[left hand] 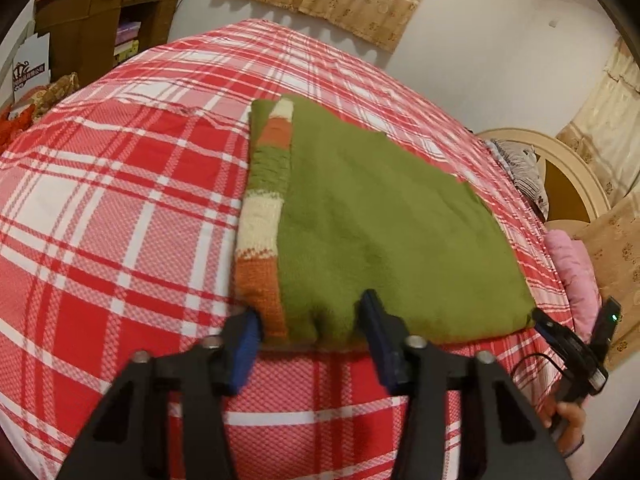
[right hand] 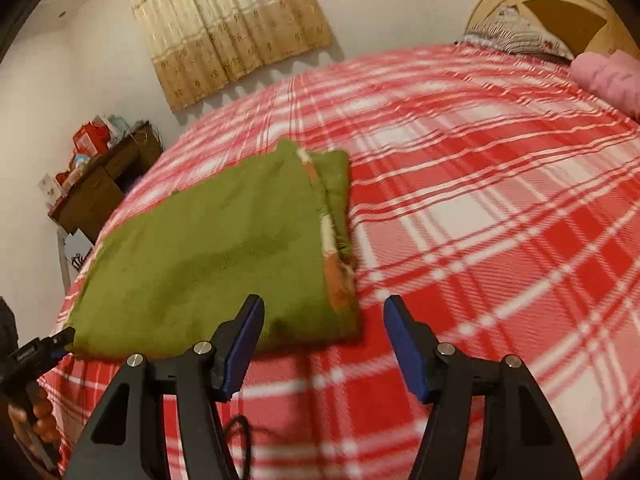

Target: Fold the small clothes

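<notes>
A green knitted garment [left hand: 380,232] with an orange, white and green striped band lies folded flat on the red plaid bed cover [left hand: 120,208]. My left gripper [left hand: 310,322] is open, its fingers either side of the garment's near left corner, just above the cloth. In the right wrist view the garment [right hand: 208,256] lies to the left. My right gripper [right hand: 324,320] is open, its left finger over the garment's near right corner and its right finger over the bare cover. The right gripper also shows in the left wrist view [left hand: 576,340], at the garment's near right corner.
A pink pillow [left hand: 572,272] and a patterned pillow [left hand: 524,172] lie by the cream headboard [left hand: 560,160]. A brown wooden desk [left hand: 100,20] stands past the bed's far corner. Curtains [right hand: 224,28] hang on the far wall. The bed cover [right hand: 500,220] stretches wide to the right.
</notes>
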### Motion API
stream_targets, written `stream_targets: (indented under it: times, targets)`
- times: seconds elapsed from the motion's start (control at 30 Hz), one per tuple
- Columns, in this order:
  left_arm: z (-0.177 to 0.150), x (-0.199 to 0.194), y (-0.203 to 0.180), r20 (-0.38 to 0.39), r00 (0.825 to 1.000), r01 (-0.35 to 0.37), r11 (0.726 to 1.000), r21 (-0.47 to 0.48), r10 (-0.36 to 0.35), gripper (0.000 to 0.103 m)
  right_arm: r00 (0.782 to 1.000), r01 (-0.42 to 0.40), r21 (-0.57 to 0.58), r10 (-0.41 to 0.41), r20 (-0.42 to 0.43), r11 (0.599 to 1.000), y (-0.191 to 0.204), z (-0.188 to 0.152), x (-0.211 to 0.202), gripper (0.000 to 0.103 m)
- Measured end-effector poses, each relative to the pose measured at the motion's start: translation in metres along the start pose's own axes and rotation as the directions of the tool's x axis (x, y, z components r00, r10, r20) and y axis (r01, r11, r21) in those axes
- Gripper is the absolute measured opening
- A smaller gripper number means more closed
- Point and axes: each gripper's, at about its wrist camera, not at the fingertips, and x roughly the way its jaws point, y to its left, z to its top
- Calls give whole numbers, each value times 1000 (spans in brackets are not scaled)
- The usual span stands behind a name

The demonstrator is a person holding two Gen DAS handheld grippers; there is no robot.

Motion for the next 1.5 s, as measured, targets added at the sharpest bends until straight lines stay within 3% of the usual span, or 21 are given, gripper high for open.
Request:
stream_targets:
  times: [0.03,0.1,0.23,0.33,0.43,0.53,0.6,0.7,0.8,0.87,0.97,1.07,1.2,1.4,1.5]
  targets:
    - [-1,2,-2,-1,1000,-8,1000,10,8,33,999,-10,-15,10,-31,1000,5,0,8,20]
    - [-3,2,-8,9,1000,-26,999,44,26,28,999,27,-76,-30,-34,997,19,-3,11,12]
    - [4,-7,-12,24,1000,-20,996,90,18,23,995,97,-172,-101,-14,980,29,-6,-1,9]
    - [6,-11,-5,32,999,-12,996,93,9,22,991,122,-125,-127,-35,985,8,-7,0,9]
    - [-2,-1,7,9,999,-35,997,66,34,24,996,79,-60,-81,-29,995,-7,-10,2,9]
    - [-5,-1,18,14,1000,0,1000,9,0,29,996,77,-62,-79,-28,995,-4,-9,5,16]
    - [-1,-3,19,3,1000,18,1000,-11,-18,34,997,53,-54,-55,-49,997,-7,-9,4,35]
    - [3,-19,22,16,1000,15,1000,-17,-15,39,997,37,-37,-40,-72,999,-11,-12,-9,39]
    - [9,-38,22,70,997,-47,999,20,45,39,995,92,-11,-92,41,996,-19,-13,-45,39]
    - [18,-43,14,107,990,-99,994,49,93,39,986,133,-77,-124,114,988,-8,-7,-60,38]
    - [35,-34,-8,133,988,-93,990,102,79,39,975,160,-187,-127,180,969,22,8,-67,21]
    - [51,-15,-28,133,988,-98,986,136,80,39,981,108,-240,-64,183,965,50,28,-53,21]
    - [66,17,-50,119,987,-130,979,157,112,39,987,107,-231,-75,143,967,65,52,-6,21]
    - [54,54,-40,80,979,-200,966,162,189,39,982,188,-211,-187,26,959,41,36,52,18]
    - [41,54,-47,147,965,-247,944,221,218,40,991,135,-167,-130,42,977,26,33,50,18]
